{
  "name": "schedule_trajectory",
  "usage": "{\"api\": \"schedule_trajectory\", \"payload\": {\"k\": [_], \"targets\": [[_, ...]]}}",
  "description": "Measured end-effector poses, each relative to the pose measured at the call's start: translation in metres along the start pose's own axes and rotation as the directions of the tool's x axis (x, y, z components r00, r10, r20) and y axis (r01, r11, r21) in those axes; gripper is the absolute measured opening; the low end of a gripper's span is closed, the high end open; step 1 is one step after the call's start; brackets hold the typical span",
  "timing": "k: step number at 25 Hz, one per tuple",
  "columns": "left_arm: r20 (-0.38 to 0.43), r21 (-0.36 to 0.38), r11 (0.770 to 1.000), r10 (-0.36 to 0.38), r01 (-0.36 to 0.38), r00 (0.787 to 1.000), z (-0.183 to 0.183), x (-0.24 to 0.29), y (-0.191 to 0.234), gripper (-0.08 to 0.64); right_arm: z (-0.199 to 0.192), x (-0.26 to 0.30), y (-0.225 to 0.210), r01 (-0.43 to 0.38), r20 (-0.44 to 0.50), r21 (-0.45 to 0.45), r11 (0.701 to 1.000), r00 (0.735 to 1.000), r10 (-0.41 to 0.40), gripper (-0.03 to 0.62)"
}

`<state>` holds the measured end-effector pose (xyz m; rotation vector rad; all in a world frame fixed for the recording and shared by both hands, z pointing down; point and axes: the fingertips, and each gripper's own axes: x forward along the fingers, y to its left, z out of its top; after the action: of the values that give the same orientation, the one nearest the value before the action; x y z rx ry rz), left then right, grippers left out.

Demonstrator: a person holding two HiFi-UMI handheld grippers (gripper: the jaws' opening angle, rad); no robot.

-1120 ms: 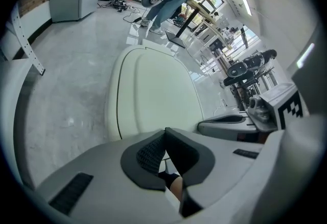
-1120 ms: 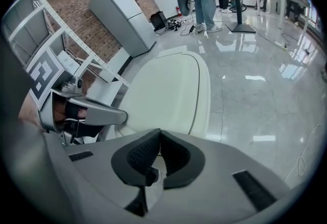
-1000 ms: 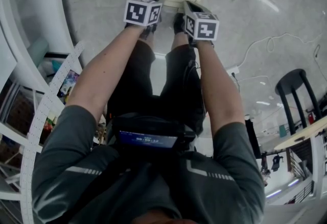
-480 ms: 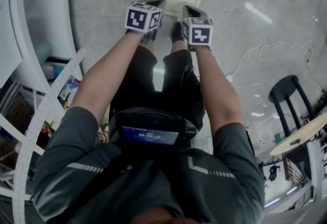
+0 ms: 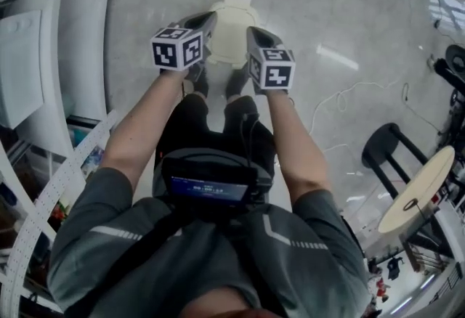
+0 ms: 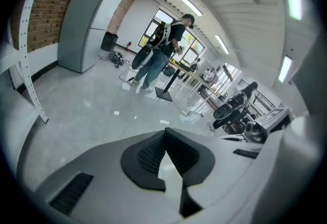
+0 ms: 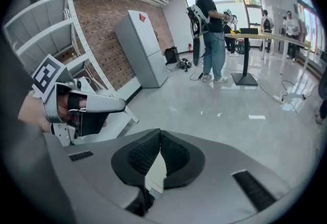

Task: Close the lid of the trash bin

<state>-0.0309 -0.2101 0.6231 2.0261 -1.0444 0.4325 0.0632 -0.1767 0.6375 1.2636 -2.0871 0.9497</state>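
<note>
Cream trash bin (image 5: 231, 33) ahead | left tongs (image 6: 164, 137), right tongs (image 7: 159, 137) — both pressed together | black stool (image 5: 391, 151) rightward

I am stretching both arms out ahead of my body, my left forearm (image 5: 142, 128) and right forearm (image 5: 294, 146) bare and running almost parallel. I am holding my left gripper (image 5: 205, 20) and right gripper (image 5: 253, 35) side by side, slightly apart, both pointing away from me. Each one's jaws are meeting at the tips, gripping nothing
</note>
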Motion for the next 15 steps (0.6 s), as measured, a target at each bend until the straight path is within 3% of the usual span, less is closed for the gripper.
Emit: {"api": "schedule_trajectory", "payload": {"k": [4, 8, 12, 15], "targets": [[0.099, 0.036, 0.999, -0.045, 0.041, 0.994, 0.056, -0.031, -0.032, 0.002, 0.053, -0.043, 0.003, -0.026, 0.106, -0.019, 0.999, 0.994, 0.028, 0.011], [0.192, 0.087, 0.992, -0.109, 0.094, 0.975, 0.104, -0.070, -0.068, 0.002, 0.103, -0.086, 0.010, -0.054, 0.216, -0.022, 0.998, 0.975, 0.057, 0.011], [0.243, 0.151, 0.983, -0.143, 0.108, 0.959, 0.137, -0.107, -0.094, 0.002, 0.148, -0.135, 0.019, -0.092, 0.345, -0.012, 0.996, 0.934, 0.091, 0.011], [0.268, 0.183, 0.978, -0.148, 0.101, 0.952, 0.152, -0.132, -0.105, 0.002, 0.178, -0.176, 0.031, -0.140, 0.451, 0.018, 0.990, 0.885, 0.117, 0.011]]}}
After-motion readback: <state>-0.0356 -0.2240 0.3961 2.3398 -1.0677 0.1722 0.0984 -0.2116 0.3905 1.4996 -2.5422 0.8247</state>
